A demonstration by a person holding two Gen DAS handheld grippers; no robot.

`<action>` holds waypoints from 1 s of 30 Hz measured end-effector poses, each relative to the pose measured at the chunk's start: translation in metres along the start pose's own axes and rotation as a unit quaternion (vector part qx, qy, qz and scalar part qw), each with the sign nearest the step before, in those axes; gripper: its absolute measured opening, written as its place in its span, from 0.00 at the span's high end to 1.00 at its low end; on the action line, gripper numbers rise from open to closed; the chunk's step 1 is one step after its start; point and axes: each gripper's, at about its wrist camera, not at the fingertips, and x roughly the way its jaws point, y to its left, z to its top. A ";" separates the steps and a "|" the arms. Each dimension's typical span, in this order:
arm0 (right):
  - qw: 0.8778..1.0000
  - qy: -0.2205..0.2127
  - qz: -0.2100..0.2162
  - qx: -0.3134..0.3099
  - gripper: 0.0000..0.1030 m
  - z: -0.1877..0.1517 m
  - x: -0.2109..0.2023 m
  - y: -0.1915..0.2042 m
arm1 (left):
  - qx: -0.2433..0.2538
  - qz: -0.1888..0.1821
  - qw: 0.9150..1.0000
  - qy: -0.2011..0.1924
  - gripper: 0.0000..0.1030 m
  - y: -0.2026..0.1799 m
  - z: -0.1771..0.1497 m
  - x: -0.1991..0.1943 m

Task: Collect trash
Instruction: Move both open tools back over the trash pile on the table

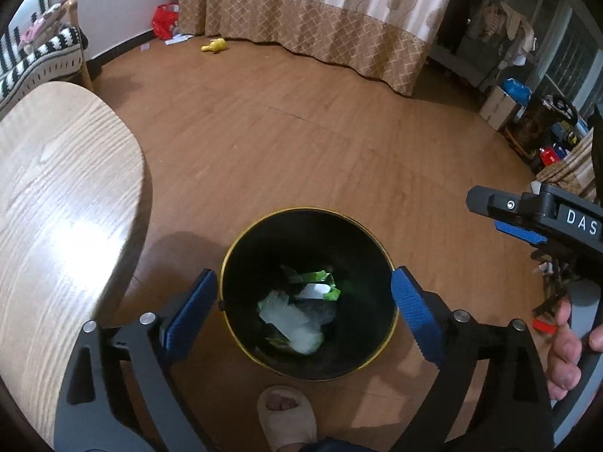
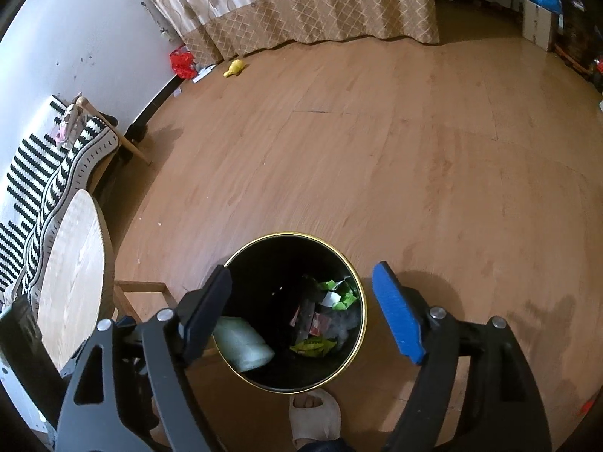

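Wood floor [image 2: 414, 158]: both grippers [image 1: 305, 301] [image 2: 301, 312] spread above bin [image 1: 241, 248]; only right view shows red wrapper [image 2: 320, 326].

Wood floor [image 1: 301, 143] w/ black bin [image 1: 301, 237], yellow toy [image 1: 214, 46], red bag [image 1: 164, 19].

Black round trash bin [image 1: 241, 248] [image 2: 264, 260], gold rim, upright on wood floor at 6 o'clock of both views, mouth open. Inside: crumpled translucent white plastic bag [image 1: 294, 324] [image 2: 241, 342] at bin's 7 o'clock; green-and-white snack wrapper [image 1: 320, 282] [image 2: 339, 293] at 1 o'clock; second green wrapper [image 2: 312, 347] and red-brown packet [image 2: 314, 320] near centre, overlapping.
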 end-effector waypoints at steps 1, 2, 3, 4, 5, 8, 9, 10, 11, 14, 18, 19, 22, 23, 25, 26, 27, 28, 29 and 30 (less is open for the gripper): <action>1.000 0.000 0.001 -0.001 0.27 -0.001 -0.001 0.001 | 0.000 0.000 1.000 -0.001 0.12 0.000 0.001 -0.001; 1.000 0.000 0.002 -0.002 0.27 -0.001 -0.001 0.002 | 0.001 -0.001 1.000 -0.002 0.12 0.000 0.001 -0.004; 1.000 0.000 0.004 -0.004 0.27 -0.001 -0.001 0.005 | 0.002 -0.002 1.000 -0.005 0.12 0.000 0.002 -0.008; 1.000 0.000 0.005 -0.007 0.27 -0.002 -0.002 0.007 | 0.002 -0.002 1.000 -0.009 0.12 0.001 0.002 -0.012; 1.000 -0.001 0.007 -0.012 0.27 -0.003 -0.003 0.011 | -0.001 0.000 1.000 -0.014 0.10 0.004 0.002 -0.020; 0.999 -0.003 0.015 -0.031 0.26 -0.005 -0.006 0.027 | -0.005 0.006 1.000 -0.029 0.09 0.015 0.003 -0.040; 0.999 -0.003 0.018 -0.040 0.26 -0.006 -0.007 0.035 | -0.008 0.012 0.999 -0.037 0.09 0.024 0.002 -0.050; 0.998 -0.004 0.023 -0.054 0.26 -0.009 -0.008 0.048 | -0.012 0.017 0.999 -0.041 0.09 0.031 0.001 -0.058; 0.998 -0.004 0.027 -0.061 0.26 -0.010 -0.009 0.057 | -0.020 0.023 0.998 -0.047 0.09 0.042 -0.001 -0.070; 0.994 -0.003 0.045 -0.095 0.26 -0.018 -0.011 0.096 | -0.046 0.042 0.996 -0.065 0.08 0.073 -0.007 -0.104; 0.984 0.005 0.086 -0.154 0.26 -0.039 -0.016 0.171 | -0.080 0.083 0.989 -0.090 0.07 0.123 -0.025 -0.155; 0.981 0.007 0.097 -0.167 0.26 -0.045 -0.017 0.187 | -0.089 0.094 0.987 -0.094 0.07 0.135 -0.032 -0.166; 0.967 0.018 0.135 -0.217 0.26 -0.071 -0.023 0.248 | -0.131 0.126 0.977 -0.110 0.07 0.182 -0.056 -0.209; 0.961 0.022 0.148 -0.233 0.26 -0.080 -0.024 0.268 | -0.141 0.134 0.974 -0.114 0.07 0.193 -0.061 -0.219; 0.947 0.034 0.172 -0.271 0.26 -0.102 -0.027 0.311 | -0.173 0.158 0.964 -0.124 0.07 0.227 -0.085 -0.249; 0.940 0.039 0.182 -0.288 0.26 -0.113 -0.028 0.329 | -0.180 0.165 0.961 -0.126 0.07 0.236 -0.092 -0.257; 0.932 0.043 0.191 -0.306 0.26 -0.126 -0.029 0.349 | -0.193 0.178 0.956 -0.130 0.07 0.251 -0.104 -0.271; 0.921 0.051 0.203 -0.329 0.26 -0.143 -0.031 0.373 | -0.203 0.188 0.951 -0.133 0.07 0.263 -0.115 -0.284; 0.914 0.057 0.211 -0.341 0.26 -0.151 -0.032 0.388 | -0.213 0.197 0.947 -0.137 0.07 0.275 -0.125 -0.295; 0.904 0.065 0.222 -0.360 0.26 -0.168 -0.033 0.410 | -0.227 0.208 0.941 -0.143 0.07 0.291 -0.139 -0.309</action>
